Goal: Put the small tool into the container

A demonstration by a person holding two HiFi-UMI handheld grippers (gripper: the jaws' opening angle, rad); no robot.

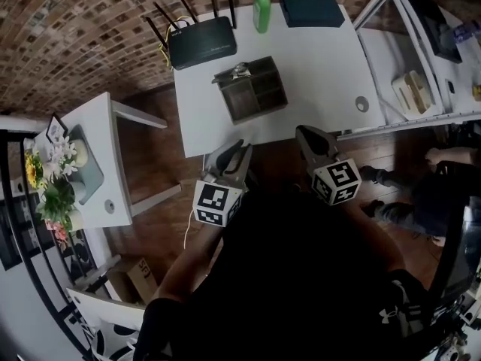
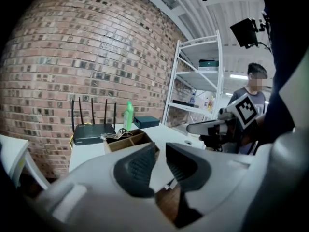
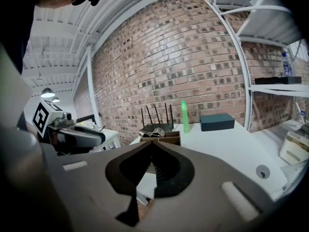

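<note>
A brown wooden container point(image 1: 225, 98) with several compartments stands mid-table. A small metallic tool point(image 1: 239, 70) lies across its far left corner; the same tool point(image 2: 115, 136) shows in the left gripper view and again point(image 3: 149, 132) in the right gripper view. Both grippers hang over the floor just short of the table's front edge. My left gripper point(image 1: 239, 149) point(image 2: 161, 151) has a clear gap between its pads, with nothing in it. My right gripper point(image 1: 304, 132) point(image 3: 152, 145) has its tips together and holds nothing.
Along the table's back stand a black router point(image 1: 201, 42), a green bottle point(image 1: 261, 7) and a dark box point(image 1: 312, 10). A white shelf unit point(image 1: 421, 51) is at the right, with a person point(image 1: 421, 194) by it. A side table with flowers point(image 1: 98, 126) is on the left.
</note>
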